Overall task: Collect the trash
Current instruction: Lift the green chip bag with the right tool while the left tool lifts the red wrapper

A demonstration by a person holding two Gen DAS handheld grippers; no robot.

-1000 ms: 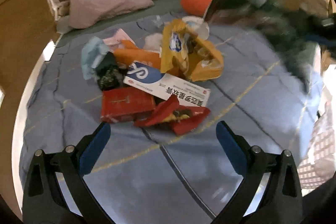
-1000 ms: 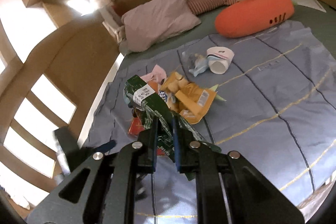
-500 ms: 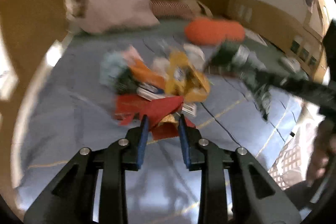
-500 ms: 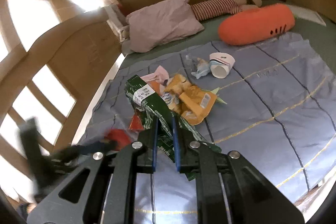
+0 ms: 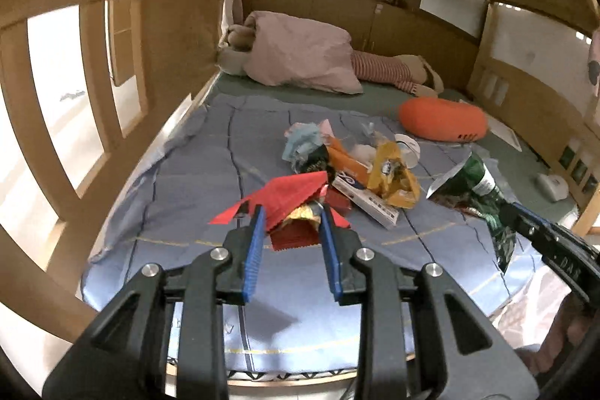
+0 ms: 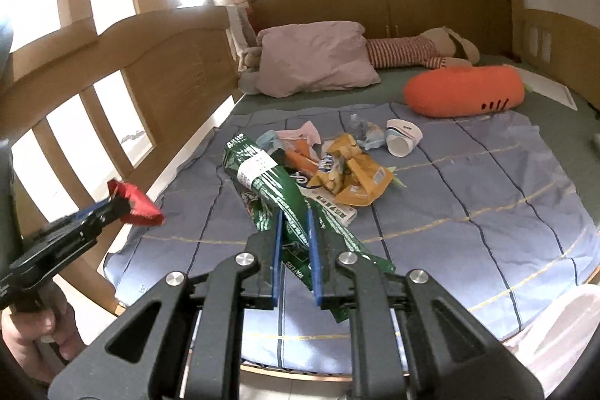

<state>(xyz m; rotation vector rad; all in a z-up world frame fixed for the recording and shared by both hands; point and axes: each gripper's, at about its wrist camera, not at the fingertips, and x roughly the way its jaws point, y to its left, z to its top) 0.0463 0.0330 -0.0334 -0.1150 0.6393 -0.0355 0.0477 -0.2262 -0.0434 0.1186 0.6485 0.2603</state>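
My left gripper (image 5: 290, 214) is shut on a red snack wrapper (image 5: 288, 197) and holds it lifted above the bed; it shows at the left of the right wrist view (image 6: 135, 201). My right gripper (image 6: 294, 223) is shut on a green snack bag (image 6: 270, 182), also raised; the bag shows at the right of the left wrist view (image 5: 476, 186). A trash pile remains on the blue quilt (image 6: 468, 197): a yellow bag (image 6: 348, 175), a white and blue box (image 5: 367, 199), an orange packet (image 5: 347, 160), a paper cup (image 6: 403, 137) and light blue paper (image 5: 302, 139).
A pink pillow (image 6: 315, 59), a striped plush toy (image 6: 405, 51) and an orange carrot cushion (image 6: 465, 90) lie at the bed's head. Wooden rails (image 5: 86, 92) run along the left side. The bed's front edge (image 6: 300, 372) is close below my grippers.
My left gripper closed on the red wrapper, lifted it off the pile and drew back from the bed. My right gripper kept the green bag and pulled back a little.
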